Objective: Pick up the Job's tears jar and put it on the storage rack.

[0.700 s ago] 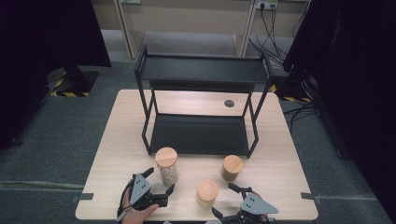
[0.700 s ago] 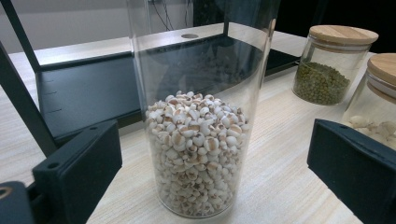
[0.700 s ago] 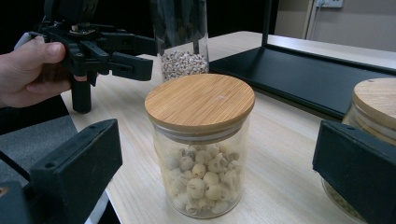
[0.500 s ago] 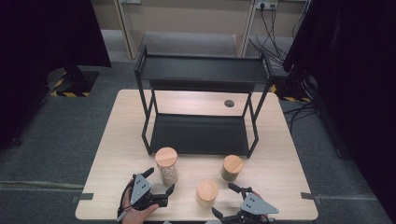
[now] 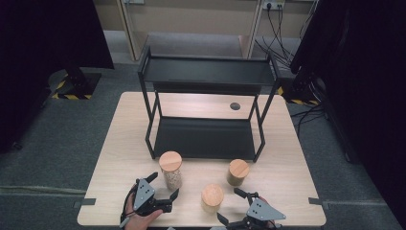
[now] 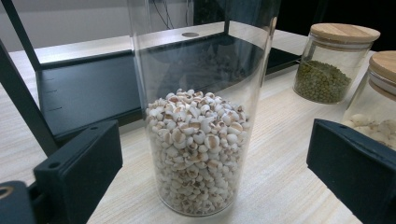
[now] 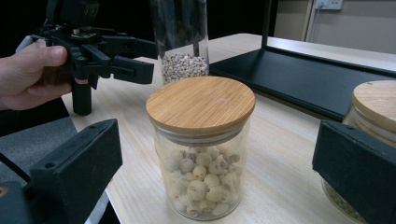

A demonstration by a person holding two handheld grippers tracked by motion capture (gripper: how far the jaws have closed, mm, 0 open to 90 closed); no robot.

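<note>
Left gripper (image 5: 163,186): at the table's near edge, about 7 o'clock from the table's middle. Jaws spread wide, one to each side of the tall jar, neither pad touching the glass. Judged a set-up for a sideways grasp on the jar body.

Tall jar (image 5: 170,170): upright on the table (image 5: 124,143), just past the left gripper at its 1 o'clock. Wooden lid on; pale grain fills its lower part, as the left gripper view (image 6: 198,154) shows. It stands clear of its neighbours, which leaves room for a jaw on both sides.

Right gripper (image 5: 230,206): near edge, about 5 o'clock from the table's middle. Jaws wide apart and holding nothing, facing the short jar in the right gripper view (image 7: 201,149).

Short jar (image 5: 212,197): upright at 6 o'clock, between the two grippers. Bamboo lid on; round pale seeds inside. Untouched.

Green-bean jar (image 5: 238,171): upright at 1 o'clock of the short jar, apart from it. Lid on. Untouched.

Shelf rack (image 5: 206,76): black, two tiers, at 12 o'clock beyond all three jars. Both tiers bare. The row of jars in front suggests it is where they are to go.

Cable hole (image 5: 235,106): in the table top behind the rack's lower tier.

Status: no jar lifted; the grasp is not yet made.
</note>
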